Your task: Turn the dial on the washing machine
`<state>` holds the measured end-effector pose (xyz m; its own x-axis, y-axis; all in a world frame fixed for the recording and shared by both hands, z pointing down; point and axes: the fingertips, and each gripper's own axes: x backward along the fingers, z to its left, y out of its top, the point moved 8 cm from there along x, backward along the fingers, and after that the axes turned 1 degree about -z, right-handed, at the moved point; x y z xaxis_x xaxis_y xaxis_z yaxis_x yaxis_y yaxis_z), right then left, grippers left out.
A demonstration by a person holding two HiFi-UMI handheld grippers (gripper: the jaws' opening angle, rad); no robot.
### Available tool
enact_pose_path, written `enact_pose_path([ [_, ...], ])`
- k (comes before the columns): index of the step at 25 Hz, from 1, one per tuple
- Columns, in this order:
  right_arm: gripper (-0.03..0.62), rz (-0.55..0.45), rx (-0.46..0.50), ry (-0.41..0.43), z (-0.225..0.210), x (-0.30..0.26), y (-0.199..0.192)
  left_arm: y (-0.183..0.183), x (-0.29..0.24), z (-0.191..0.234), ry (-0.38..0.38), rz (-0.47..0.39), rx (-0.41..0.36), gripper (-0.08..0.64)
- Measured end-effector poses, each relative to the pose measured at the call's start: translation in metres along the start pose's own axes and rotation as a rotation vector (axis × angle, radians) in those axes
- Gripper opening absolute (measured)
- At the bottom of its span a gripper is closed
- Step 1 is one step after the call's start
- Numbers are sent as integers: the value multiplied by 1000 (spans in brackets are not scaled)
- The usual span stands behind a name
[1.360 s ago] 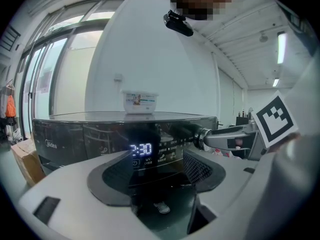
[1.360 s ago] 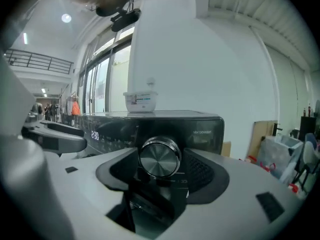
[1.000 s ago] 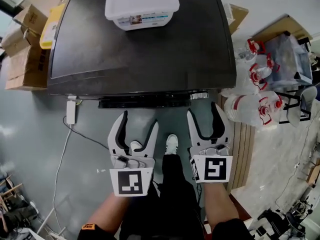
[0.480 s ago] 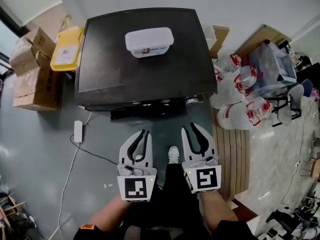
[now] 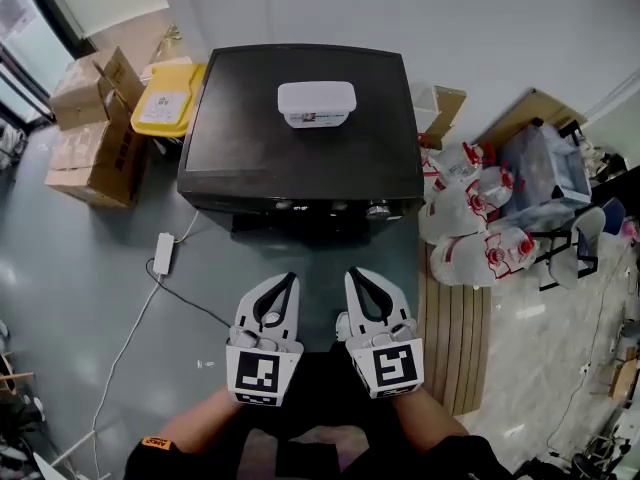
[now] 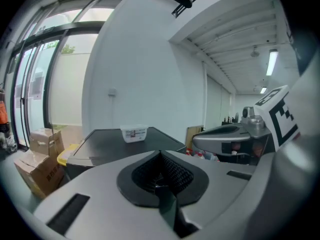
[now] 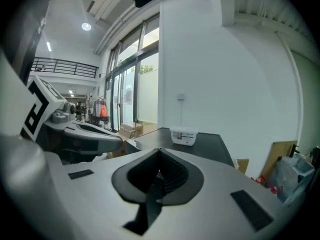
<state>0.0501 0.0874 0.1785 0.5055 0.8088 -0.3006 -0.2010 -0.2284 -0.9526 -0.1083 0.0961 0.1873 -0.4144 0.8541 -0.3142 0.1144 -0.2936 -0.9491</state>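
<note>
The dial (image 5: pixel 378 209), a small silvery knob, sat at the right end of the washing machine's (image 5: pixel 300 138) front control strip, below the black lid. Only the head view showed it. In both gripper views the closed jaws covered the machine's front.

On the lid, toward the wall, stood a white tub (image 5: pixel 316 103) with its cover on, so whatever it held was hidden. It had a printed label on its side, too small to read. Just left of the machine lay a yellow bin (image 5: pixel 170 98) with a white label that was also unreadable, and past it were cardboard boxes (image 5: pixel 95 128). Clear bags (image 5: pixel 470 213) with red markings were piled to the right.

The left gripper (image 5: pixel 289 279) and right gripper (image 5: pixel 352 274) hung side by side, well short of the machine. Their jaws had just been closing and met tip to tip with nothing between them. The left gripper view alone showed a glass wall (image 6: pixel 35 84), and the right gripper view alone showed an upper-floor railing (image 7: pixel 65 65).
</note>
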Motion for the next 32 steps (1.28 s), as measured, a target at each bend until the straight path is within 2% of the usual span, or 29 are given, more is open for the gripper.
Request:
enact_pose_path([
  [6,17,-29,62,162,-17,34,15,23,15,-52,112,-30,37,14],
  [12,17,-69,82,245,-44,57,24,30,20,-96,197,-6,33,14],
  [15,17,-93,93,252,-50,64,28,37,30,-99,235,-33,18,14],
  [19,17,-134,83,215,-47,73,35,40,46,-94,257,-49,21,14],
  [22,15,-153,55,194,-37,78,39,40,55,-89,245,-64,2,14],
  [32,14,-116,17,175,-3,80,35,33,68,-74,187,-76,-19,14],
])
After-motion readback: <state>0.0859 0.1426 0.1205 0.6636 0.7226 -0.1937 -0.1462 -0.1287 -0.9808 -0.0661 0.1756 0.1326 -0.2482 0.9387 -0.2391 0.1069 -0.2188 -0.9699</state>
